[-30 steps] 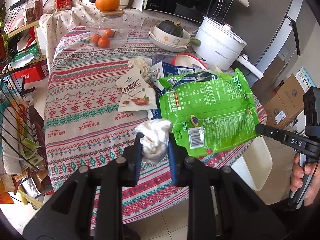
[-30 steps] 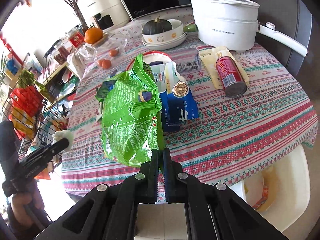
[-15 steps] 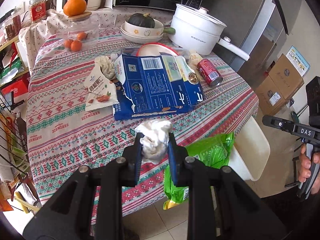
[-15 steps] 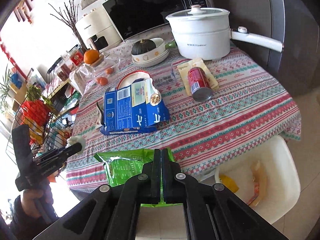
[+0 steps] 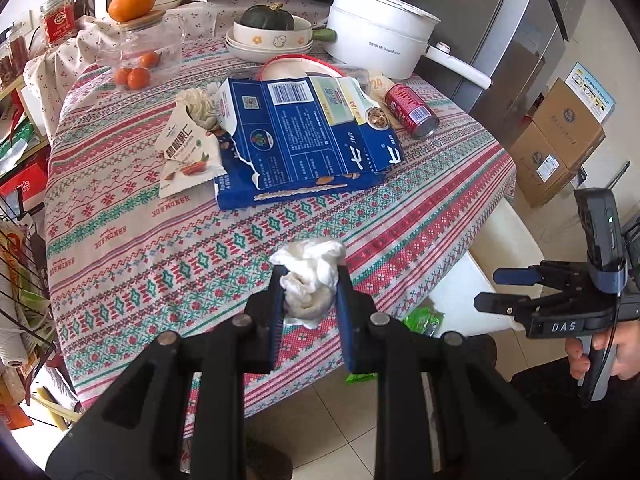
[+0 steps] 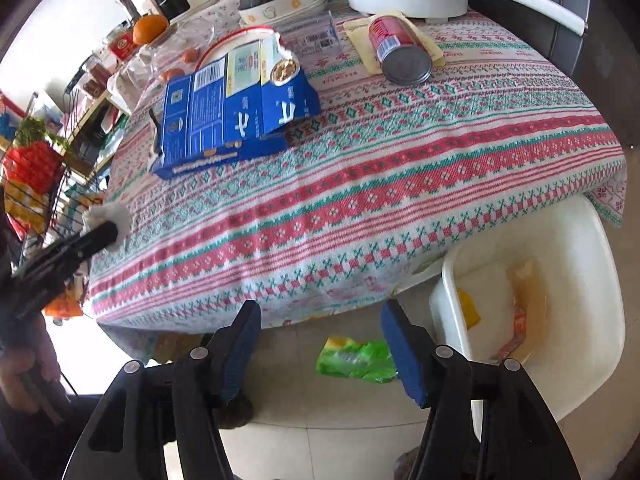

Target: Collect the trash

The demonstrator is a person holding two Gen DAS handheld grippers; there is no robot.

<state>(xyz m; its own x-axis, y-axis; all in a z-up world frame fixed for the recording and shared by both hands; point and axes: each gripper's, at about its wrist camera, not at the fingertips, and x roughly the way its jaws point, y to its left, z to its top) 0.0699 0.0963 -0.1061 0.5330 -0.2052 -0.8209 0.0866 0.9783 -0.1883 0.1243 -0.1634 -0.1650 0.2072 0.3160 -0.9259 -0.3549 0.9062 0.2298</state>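
My left gripper (image 5: 311, 280) is shut on a crumpled white tissue (image 5: 308, 264), held over the near edge of the patterned tablecloth (image 5: 160, 264). My right gripper (image 6: 320, 316) points down past the table edge and its jaws are opening with nothing between the pads. A green snack bag (image 6: 356, 360) lies free below them on the floor tiles, just left of the white bin (image 6: 600, 280) and outside it. On the table lie a torn blue carton (image 5: 304, 140), a red can (image 5: 412, 110) and a white nut packet (image 5: 186, 156).
The bin holds a few wrappers (image 6: 520, 320). At the table's back stand a white pot (image 5: 376, 40), bowls with a green squash (image 5: 272, 28) and a glass jar (image 5: 144, 52) with oranges. Cardboard boxes (image 5: 560, 144) sit right, a wire rack (image 5: 20, 272) left.
The right gripper carried the green bag off the table and down beside the bin, then opened; the bag dropped out of it. The left gripper kept its tissue and shifted slightly.
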